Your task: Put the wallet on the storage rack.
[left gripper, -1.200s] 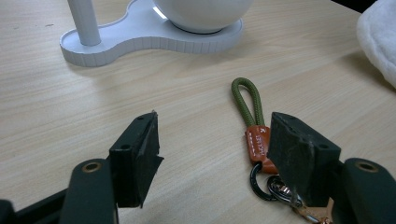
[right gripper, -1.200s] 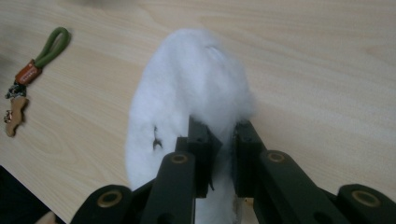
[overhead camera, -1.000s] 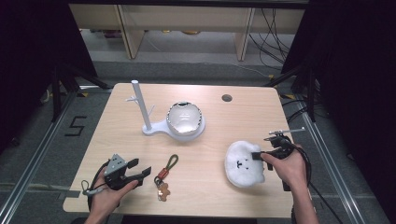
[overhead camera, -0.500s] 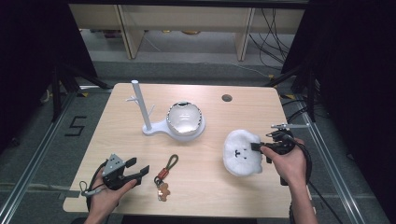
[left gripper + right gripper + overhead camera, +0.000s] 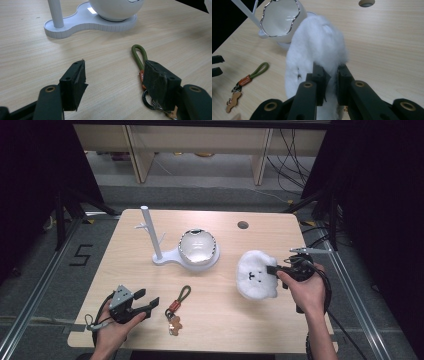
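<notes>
High view: a light wooden table (image 5: 225, 320) is carrying a white stand (image 5: 165, 254) with an upright post and a white bowl (image 5: 198, 246) with a silvered wavy rim sitting on its base. The right gripper (image 5: 272, 269) is pinching the edge of a white plush toy (image 5: 254, 275), whose stitched face is turning upward; in the right gripper view its jaws are standing nearly together with white fur pressed between them. The left gripper (image 5: 149, 303) is resting near the table's front left edge, its jaws standing wide apart and holding nothing. A keychain (image 5: 177, 308) with an olive cord loop is lying just beside it, partly behind one jaw in the left gripper view.
</notes>
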`<state>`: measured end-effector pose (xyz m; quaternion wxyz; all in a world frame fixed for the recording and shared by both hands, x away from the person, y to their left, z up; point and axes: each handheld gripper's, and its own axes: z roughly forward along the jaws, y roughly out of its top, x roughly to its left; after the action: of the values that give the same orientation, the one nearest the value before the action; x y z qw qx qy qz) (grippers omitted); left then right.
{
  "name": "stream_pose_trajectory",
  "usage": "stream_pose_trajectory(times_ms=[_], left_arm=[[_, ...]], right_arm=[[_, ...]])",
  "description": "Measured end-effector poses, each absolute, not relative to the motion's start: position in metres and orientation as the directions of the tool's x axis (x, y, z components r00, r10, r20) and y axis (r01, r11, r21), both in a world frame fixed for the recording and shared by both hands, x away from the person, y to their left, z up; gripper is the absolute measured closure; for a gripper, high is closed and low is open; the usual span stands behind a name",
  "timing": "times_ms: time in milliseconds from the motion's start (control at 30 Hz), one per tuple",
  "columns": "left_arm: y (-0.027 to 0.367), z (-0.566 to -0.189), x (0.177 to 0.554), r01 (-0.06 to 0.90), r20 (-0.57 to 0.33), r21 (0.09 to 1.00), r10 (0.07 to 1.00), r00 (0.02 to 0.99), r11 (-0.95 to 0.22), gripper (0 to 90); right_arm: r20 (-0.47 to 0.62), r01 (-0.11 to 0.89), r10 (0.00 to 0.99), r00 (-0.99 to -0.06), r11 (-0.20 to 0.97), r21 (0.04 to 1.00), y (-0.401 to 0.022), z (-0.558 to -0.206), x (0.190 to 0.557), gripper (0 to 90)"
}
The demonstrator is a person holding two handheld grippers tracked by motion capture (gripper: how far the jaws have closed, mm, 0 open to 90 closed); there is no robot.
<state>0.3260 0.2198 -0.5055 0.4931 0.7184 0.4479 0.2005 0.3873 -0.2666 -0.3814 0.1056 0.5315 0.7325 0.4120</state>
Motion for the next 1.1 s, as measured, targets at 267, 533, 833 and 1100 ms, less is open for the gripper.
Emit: stream_pose_trajectory(times_ms=[267, 533, 833, 1100], left_arm=[[0.221, -0.505, 0.325, 0.447, -0.146, 0.887, 0.846, 0.512, -0.117, 34.2], [0.222, -0.504, 0.326, 0.442, -0.151, 0.890, 0.845, 0.513, -0.110, 34.1], [0.221, -0.504, 0.325, 0.444, -0.149, 0.889, 0.845, 0.514, -0.113, 34.1], [0.221, -0.504, 0.326, 0.442, -0.148, 0.890, 0.846, 0.512, -0.112, 34.1]], right_arm=[[0.282, 0.653, 0.857, -0.431, 0.081, 0.753, -0.258, -0.377, 0.393, 81.6], [0.283, 0.635, 0.852, -0.441, 0.073, 0.769, -0.252, -0.374, 0.397, 81.6], [0.276, 0.612, 0.848, -0.452, 0.069, 0.788, -0.242, -0.372, 0.404, 81.6], [0.270, 0.587, 0.843, -0.466, 0.066, 0.807, -0.232, -0.369, 0.410, 81.6]])
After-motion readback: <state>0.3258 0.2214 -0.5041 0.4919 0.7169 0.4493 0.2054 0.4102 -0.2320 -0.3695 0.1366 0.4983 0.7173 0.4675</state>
